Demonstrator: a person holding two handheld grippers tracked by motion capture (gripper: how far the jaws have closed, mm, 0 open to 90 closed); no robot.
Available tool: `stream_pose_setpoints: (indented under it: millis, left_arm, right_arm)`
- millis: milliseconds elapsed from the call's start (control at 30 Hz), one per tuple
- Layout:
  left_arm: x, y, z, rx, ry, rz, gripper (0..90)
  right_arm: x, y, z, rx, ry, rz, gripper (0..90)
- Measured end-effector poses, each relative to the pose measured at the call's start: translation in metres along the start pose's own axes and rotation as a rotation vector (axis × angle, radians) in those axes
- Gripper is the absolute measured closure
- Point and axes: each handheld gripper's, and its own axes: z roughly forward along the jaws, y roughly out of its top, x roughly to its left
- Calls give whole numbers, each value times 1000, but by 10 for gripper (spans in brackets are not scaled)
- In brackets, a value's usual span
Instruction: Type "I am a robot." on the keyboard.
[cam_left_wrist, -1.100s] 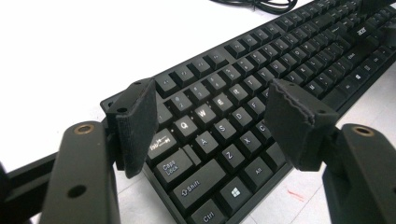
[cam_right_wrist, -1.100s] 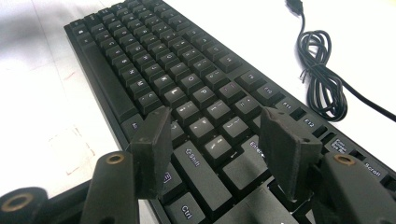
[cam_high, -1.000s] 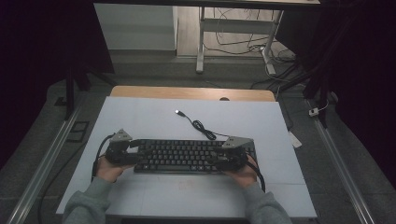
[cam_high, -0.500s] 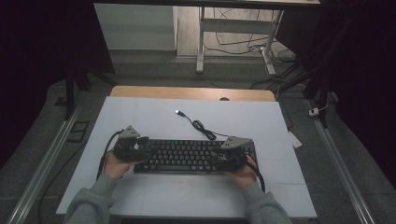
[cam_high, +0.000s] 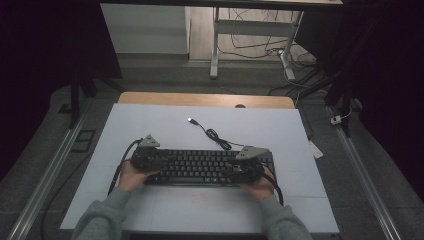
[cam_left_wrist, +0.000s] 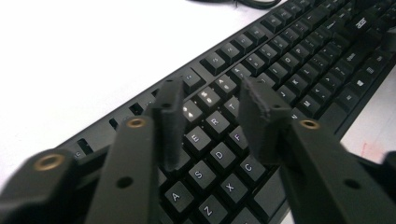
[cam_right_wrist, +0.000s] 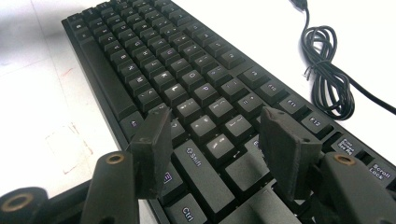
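A black keyboard (cam_high: 200, 167) lies flat on the white table (cam_high: 200, 210), its coiled cable (cam_high: 215, 135) trailing toward the far side and ending in a USB plug (cam_high: 191, 120). My left gripper (cam_high: 162, 160) hovers over the keyboard's left end. In the left gripper view its jaws (cam_left_wrist: 208, 100) stand apart above the letter keys (cam_left_wrist: 210, 126). They have just been closing, and I see nothing pinched between the pads. My right gripper (cam_high: 229, 167) sits over the right end, its jaws (cam_right_wrist: 217, 126) open above the Shift key (cam_right_wrist: 198, 168).
A wooden strip (cam_high: 205, 99) runs along the table's far edge. Metal rails (cam_high: 360, 165) flank the table on the floor. Desk legs and loose cables (cam_high: 250, 45) lie beyond. The coiled cable (cam_right_wrist: 327, 70) rests on the table just past the keyboard.
My left hand and gripper have slid to the right, from beside the keyboard onto its left end. The right gripper and the keyboard have stayed put.
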Motion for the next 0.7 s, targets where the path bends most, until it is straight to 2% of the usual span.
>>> stream_pose_setpoints:
  millis: [333, 700]
  left_arm:
    - [-2, 0, 14, 46, -3, 20, 883]
    - [-5, 0, 27, 82, 0, 38, 886]
  right_arm:
    - [0, 0, 1, 3, 2, -3, 448]
    - [0, 0, 1, 6, 1, -4, 450]
